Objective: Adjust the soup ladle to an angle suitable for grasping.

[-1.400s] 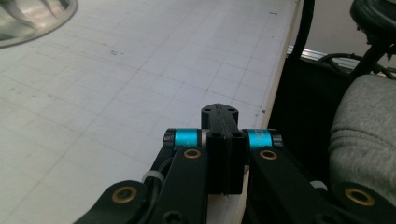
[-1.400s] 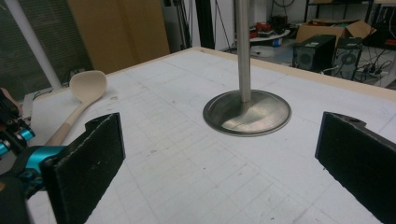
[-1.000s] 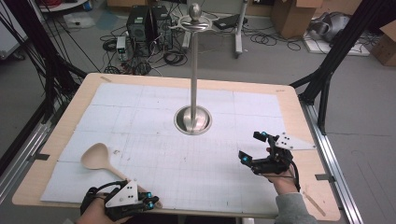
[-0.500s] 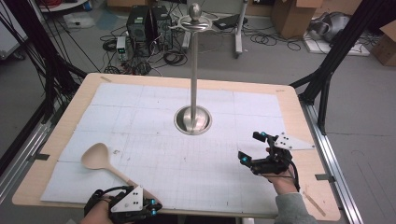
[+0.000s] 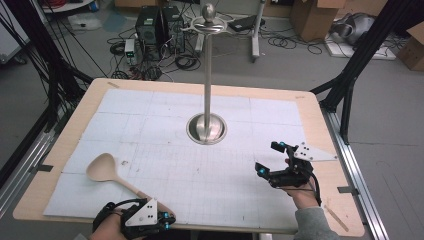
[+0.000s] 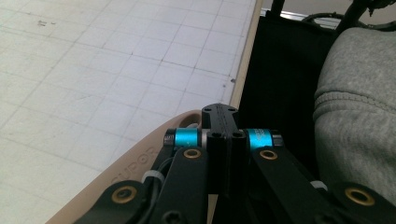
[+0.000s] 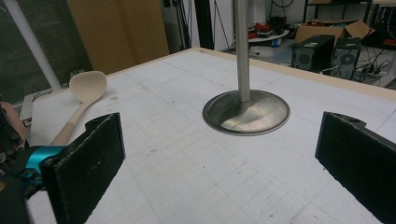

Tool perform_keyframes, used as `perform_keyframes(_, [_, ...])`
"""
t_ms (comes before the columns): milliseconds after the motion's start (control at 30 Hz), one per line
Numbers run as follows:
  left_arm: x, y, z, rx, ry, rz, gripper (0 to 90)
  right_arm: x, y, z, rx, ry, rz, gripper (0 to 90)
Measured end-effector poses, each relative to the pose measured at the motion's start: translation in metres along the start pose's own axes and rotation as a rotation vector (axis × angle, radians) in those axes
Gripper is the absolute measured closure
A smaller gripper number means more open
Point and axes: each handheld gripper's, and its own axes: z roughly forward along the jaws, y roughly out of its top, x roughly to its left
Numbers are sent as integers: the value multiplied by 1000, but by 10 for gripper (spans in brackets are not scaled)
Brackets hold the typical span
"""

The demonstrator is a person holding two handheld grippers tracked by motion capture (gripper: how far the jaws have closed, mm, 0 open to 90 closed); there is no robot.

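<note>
Pale beige wooden spoon [image 5: 107, 170]. White mat [image 5: 165, 135] ruled with a faint grey grid. Light tan desk [image 5: 320, 130] edge. Shiny silver stand [image 5: 207, 127]. Black fingers [image 7: 86, 165], teal-blue collars. Grey sleeve [image 6: 359, 107].

Ahead of my hand-held gripper stood a steel pole stand [image 5: 207, 127], its round base on the white gridded mat [image 5: 150, 115] that covered the wooden counter [image 5: 85, 105]. Beyond the counter's far edge, computer towers [image 5: 159, 25], tangled cables [image 5: 285, 42] and cardboard boxes [image 5: 312, 17] sat on the floor.
</note>
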Motion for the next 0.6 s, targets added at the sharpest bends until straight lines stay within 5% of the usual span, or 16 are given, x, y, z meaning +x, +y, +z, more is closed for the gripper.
perform_keyframes(600, [9,2,6,-23,35,-16,899,0,-1,-2,0,-3,0,1])
